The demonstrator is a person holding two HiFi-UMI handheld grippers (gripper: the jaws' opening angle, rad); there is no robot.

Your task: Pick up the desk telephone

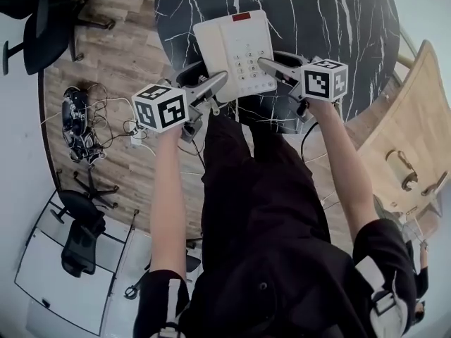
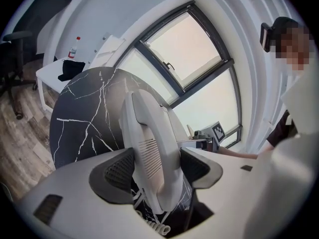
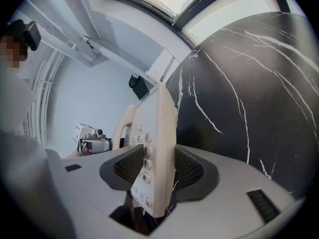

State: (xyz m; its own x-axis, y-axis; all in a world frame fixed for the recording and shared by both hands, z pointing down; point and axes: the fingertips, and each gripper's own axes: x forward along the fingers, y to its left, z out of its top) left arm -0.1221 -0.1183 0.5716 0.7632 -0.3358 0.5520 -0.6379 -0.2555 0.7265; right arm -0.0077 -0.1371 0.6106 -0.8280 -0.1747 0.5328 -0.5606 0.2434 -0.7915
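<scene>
A white desk telephone (image 1: pixel 232 51) with a red strip at its top and a keypad is at the near edge of the round black marble table (image 1: pixel 338 20). My left gripper (image 1: pixel 210 76) is shut on its left side, with the handset (image 2: pixel 149 153) squeezed between the two dark pads. A coiled cord (image 2: pixel 157 226) hangs below. My right gripper (image 1: pixel 271 60) is shut on the phone's right edge, and its pads clamp the keypad side (image 3: pixel 157 148). Each gripper's marker cube shows in the other's view.
On the wooden floor to the left are black office chairs (image 1: pixel 35 27) and a tangle of cables (image 1: pixel 77 125). A light wooden piece of furniture (image 1: pixel 416 118) stands to the right. A large window (image 2: pixel 189 49) lies beyond the table.
</scene>
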